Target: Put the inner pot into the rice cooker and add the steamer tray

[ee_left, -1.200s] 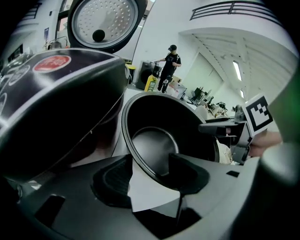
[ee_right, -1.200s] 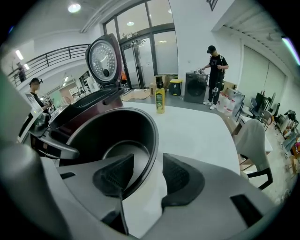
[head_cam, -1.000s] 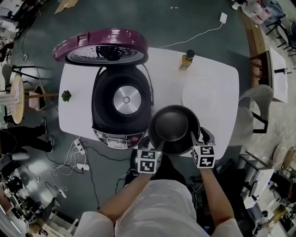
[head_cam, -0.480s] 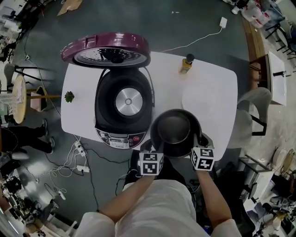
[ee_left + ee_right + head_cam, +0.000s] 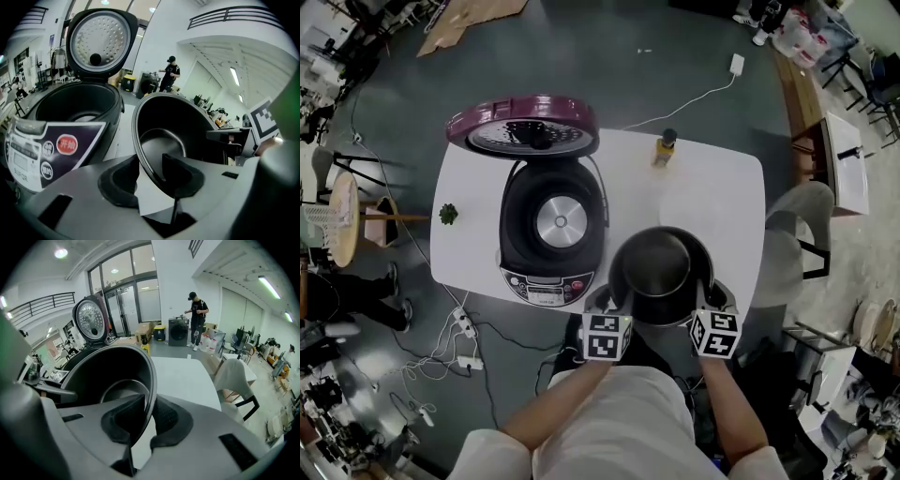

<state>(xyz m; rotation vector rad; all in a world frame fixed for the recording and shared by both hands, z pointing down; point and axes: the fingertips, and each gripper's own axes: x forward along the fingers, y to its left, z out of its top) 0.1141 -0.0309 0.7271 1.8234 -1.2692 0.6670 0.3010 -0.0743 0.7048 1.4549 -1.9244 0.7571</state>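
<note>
Both tools are on the inner pot [image 5: 661,272]! The left gripper [image 5: 150,164] pinches the near-left rim, its jaws just closing in. The right gripper [image 5: 149,408] clamps the near-right rim, its jaws just snapped in, then eased a hair. The pot hangs just right of the rice cooker [image 5: 517,225], beside its control panel [image 5: 546,288]. The cooker's lid [image 5: 523,127] is up, heating plate [image 5: 562,222] showing.

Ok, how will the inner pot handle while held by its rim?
The inner pot looks like rigid metal, so it likely won't flex. The left hand-held gripper and right hand-held gripper, jaws having just been closing, pinch only its thin rim; the smooth dark coating may slip. It looks empty, so probably light.
</note>
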